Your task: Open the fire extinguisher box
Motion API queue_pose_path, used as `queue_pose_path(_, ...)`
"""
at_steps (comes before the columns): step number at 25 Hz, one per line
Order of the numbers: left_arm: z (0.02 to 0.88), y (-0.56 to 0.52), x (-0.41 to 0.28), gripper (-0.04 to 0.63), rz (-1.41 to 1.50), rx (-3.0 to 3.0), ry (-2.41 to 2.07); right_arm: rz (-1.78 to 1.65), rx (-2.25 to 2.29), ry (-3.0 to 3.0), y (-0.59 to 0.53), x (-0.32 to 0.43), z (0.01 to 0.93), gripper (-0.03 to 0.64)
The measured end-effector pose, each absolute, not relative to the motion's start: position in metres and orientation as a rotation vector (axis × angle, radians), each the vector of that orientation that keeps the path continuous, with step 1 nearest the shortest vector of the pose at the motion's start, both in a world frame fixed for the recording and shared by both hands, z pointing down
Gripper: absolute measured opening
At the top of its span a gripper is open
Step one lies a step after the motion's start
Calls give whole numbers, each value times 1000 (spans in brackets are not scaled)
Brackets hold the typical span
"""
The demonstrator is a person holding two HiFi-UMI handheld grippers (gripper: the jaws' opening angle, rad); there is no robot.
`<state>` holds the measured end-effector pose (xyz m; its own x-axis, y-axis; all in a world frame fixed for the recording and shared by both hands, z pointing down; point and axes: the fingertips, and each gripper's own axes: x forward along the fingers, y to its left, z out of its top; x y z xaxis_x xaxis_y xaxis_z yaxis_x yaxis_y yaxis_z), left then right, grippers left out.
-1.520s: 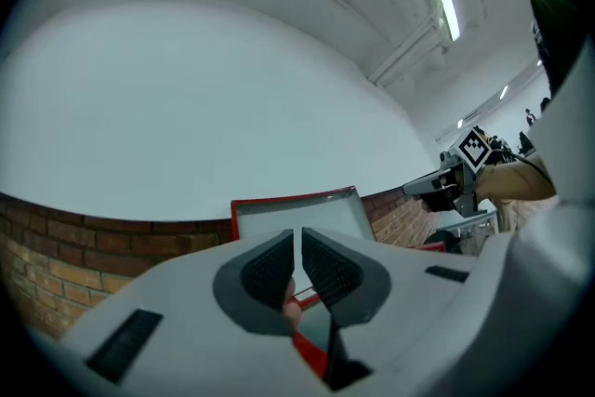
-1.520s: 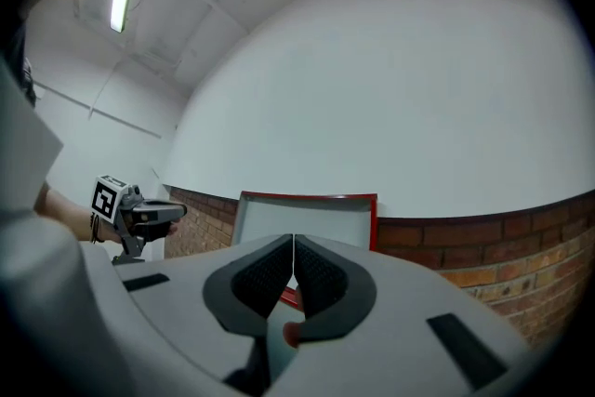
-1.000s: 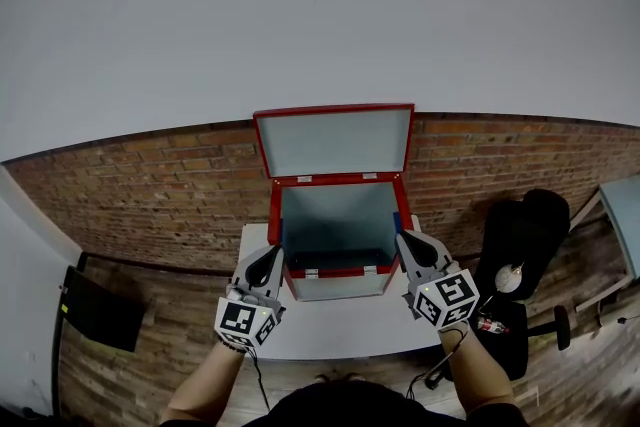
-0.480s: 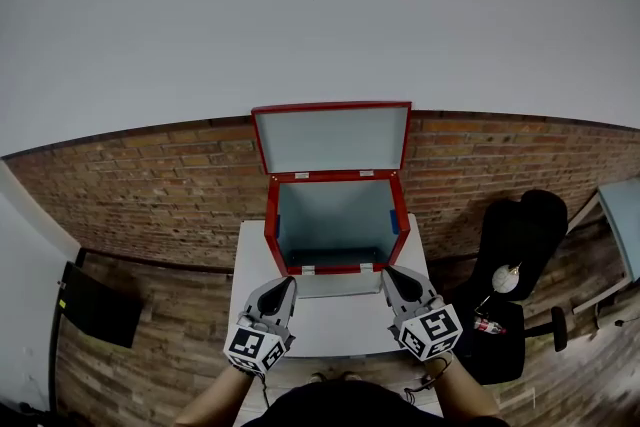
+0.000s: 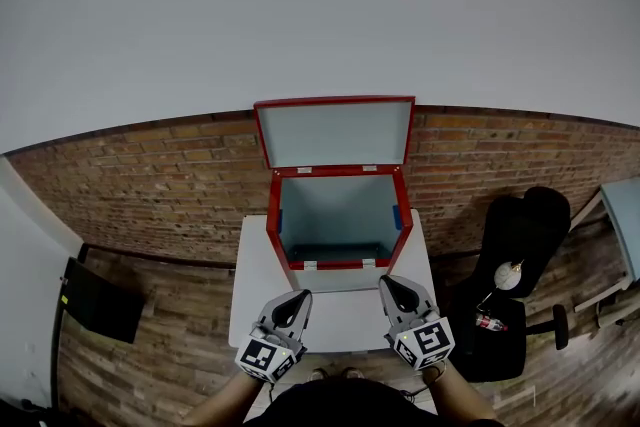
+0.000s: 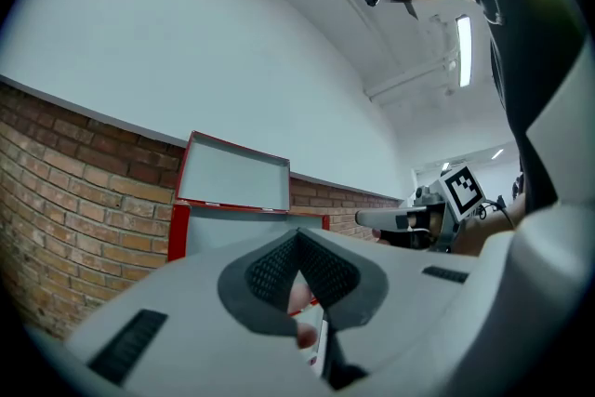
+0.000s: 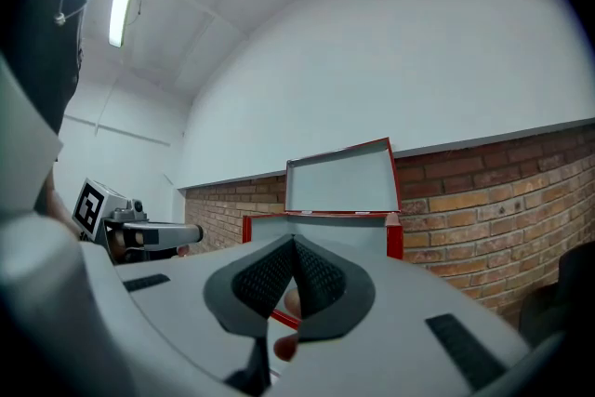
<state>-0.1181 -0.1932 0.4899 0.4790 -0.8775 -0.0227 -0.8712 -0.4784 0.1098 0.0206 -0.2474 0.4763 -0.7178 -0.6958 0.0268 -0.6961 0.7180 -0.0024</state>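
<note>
While the fire extinguisher box [image 5: 338,213] stands on the table [image 5: 254,287] with its lid [image 5: 335,132] raised, the left hand-held gripper [image 5: 298,298] and right hand-held gripper [image 5: 389,285] have drawn back from its sides, both pressed together on nothing. The opening looks finished, though the dim interior is hard to read.

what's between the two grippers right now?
Nothing but bare white tabletop. The head view shows it between the left gripper and the right gripper. The open red box stands beyond both, not between them.
</note>
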Motion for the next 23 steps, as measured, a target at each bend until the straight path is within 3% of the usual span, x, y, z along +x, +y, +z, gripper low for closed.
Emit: queue_pose_path(23, 500, -189, -119, 48, -73, 2630, -1530, 33, 1133, -2852, -236, 10, 489, 18)
